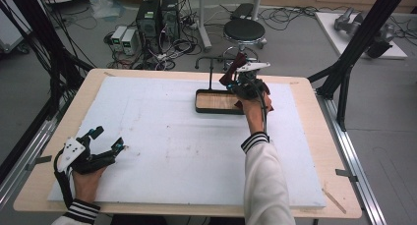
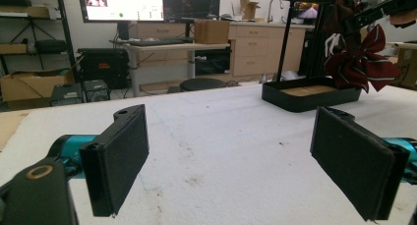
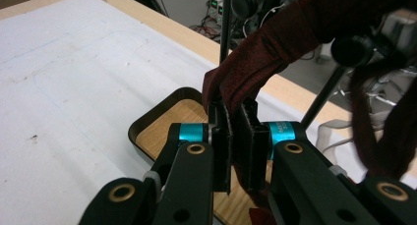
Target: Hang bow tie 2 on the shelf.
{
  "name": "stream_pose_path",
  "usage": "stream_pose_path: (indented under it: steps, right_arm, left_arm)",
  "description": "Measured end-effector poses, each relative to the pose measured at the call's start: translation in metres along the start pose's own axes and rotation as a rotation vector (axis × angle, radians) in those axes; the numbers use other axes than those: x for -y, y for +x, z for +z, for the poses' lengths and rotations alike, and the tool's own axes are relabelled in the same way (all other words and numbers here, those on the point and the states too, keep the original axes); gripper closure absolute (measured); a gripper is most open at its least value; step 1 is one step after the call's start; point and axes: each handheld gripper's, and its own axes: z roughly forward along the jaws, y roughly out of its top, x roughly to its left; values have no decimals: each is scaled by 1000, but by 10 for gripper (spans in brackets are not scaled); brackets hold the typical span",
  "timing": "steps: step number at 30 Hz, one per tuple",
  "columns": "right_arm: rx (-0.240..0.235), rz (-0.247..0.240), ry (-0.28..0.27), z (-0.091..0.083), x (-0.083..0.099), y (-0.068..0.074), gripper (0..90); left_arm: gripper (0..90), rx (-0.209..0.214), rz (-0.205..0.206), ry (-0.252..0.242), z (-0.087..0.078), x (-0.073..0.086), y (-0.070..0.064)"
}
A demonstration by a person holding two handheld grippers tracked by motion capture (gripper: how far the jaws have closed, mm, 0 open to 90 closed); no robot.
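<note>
Two grippers differ: the right gripper (image 3: 235, 144) pinches a dark red bow (image 3: 275, 53) above the tray (image 1: 201, 108), while the left gripper (image 2: 246, 161) rests spread wide on the bench (image 1: 162, 146).

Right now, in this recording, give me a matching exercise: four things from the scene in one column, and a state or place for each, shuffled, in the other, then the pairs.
Things:
1. left gripper
2. right gripper
3. dark red bow
4. black tray

States or places:
A. pinched by one end, hanging above the tray
B. jaws wide apart, low over the white mat, holding nothing
C. resting on the far part of the mat, wooden floor inside, a post rising from it
D. jaws closed on dark red fabric

Pairs: 1-B, 2-D, 3-A, 4-C
</note>
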Motion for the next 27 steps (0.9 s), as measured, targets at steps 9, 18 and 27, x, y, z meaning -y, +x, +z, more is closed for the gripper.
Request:
stream_pose_path:
  steps: [9, 18, 27]
  right_arm:
    - [-34, 18, 54, 14, 5, -1, 853]
    - [-76, 62, 126, 20, 11, -5, 853]
    - [-79, 67, 163, 22, 13, -6, 850]
  left_arm:
    - [150, 0, 0, -1, 0, 0, 0]
    - [150, 0, 1, 0, 0, 0, 0]
    - [150, 0, 1, 0, 0, 0, 0]
